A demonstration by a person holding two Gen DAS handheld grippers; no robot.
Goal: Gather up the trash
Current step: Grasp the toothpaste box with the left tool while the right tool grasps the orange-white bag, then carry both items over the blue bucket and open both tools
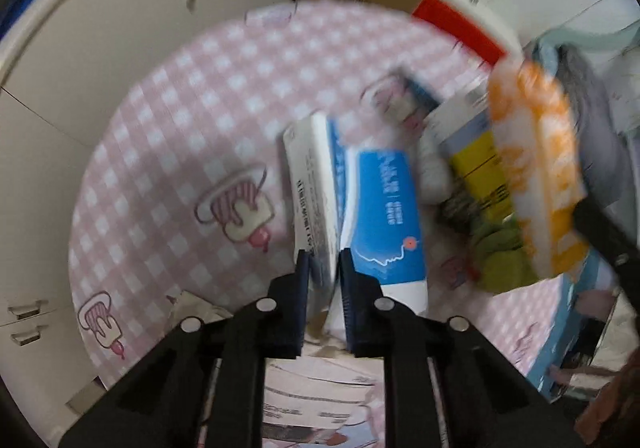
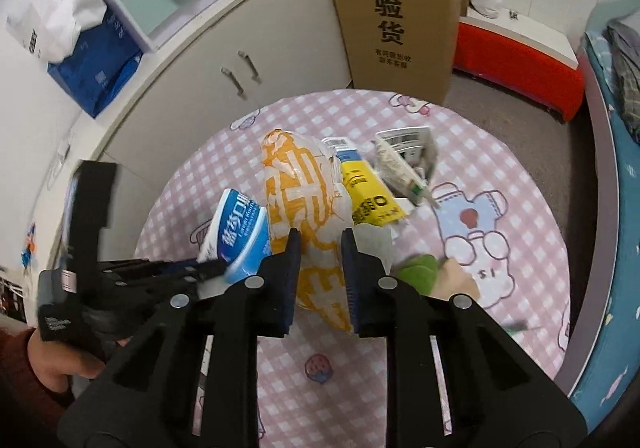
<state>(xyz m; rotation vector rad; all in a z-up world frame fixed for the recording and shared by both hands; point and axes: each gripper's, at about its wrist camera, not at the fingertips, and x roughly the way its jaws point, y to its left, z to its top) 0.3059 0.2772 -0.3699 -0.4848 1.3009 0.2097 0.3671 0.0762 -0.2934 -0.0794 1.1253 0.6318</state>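
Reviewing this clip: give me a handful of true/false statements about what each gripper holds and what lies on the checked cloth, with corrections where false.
1. The left gripper is clamped on a blue and white box. True.
2. The right gripper holds a green bottle. False: its fingers close on an orange and white wrapper.
3. A tall brown cardboard box stands past the far edge of the pink checked cloth. True.
4. The yellow packet lies to the left of the orange and white wrapper in the right wrist view. False: it lies to its right.
5. Both grippers are empty. False: each holds an item.
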